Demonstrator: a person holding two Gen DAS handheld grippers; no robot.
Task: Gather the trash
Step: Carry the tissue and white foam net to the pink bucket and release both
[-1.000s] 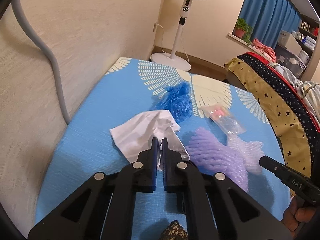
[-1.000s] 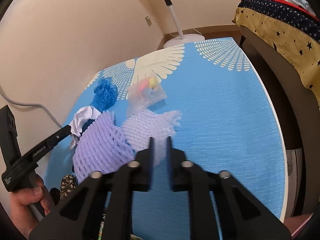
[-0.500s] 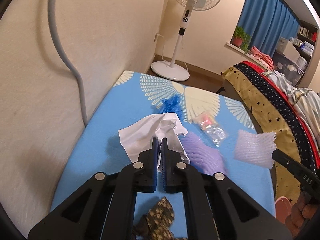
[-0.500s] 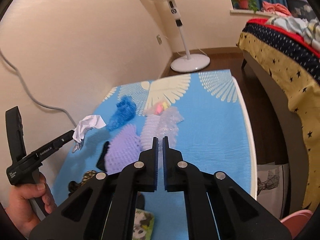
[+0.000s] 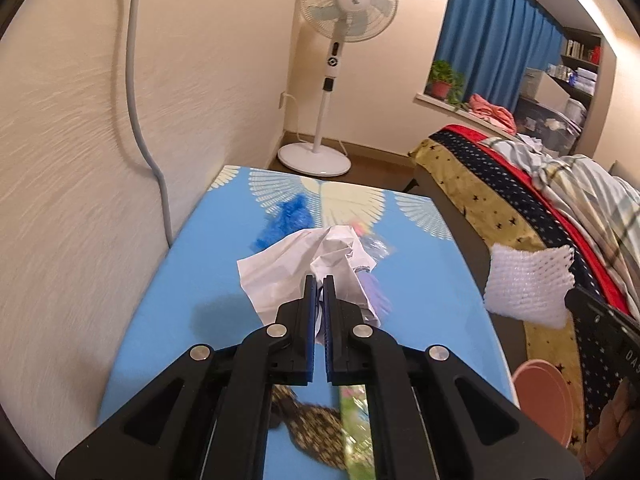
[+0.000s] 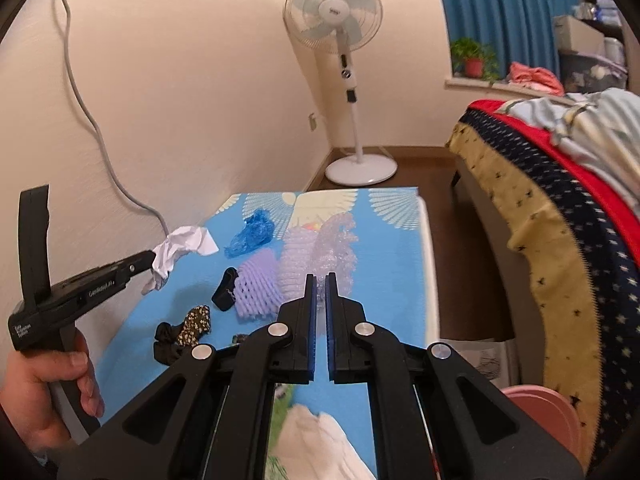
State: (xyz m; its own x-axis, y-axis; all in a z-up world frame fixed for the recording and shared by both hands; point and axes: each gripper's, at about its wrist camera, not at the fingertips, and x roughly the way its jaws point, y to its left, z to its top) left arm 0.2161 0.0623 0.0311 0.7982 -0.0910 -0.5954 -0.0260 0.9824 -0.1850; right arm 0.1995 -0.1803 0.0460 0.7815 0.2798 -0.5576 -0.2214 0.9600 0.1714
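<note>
- Firmly pinched in left gripper: crumpled white paper, lifted clear above blue table.
- Likewise clamped in right gripper: white foam fruit net, hanging in the air off the table's right edge.
- Lying on the table: purple foam net, blue plastic wad, black strap, patterned scrunchie.
- Beyond: standing fan, star-patterned bedspread, pink bin below on the right.
</note>
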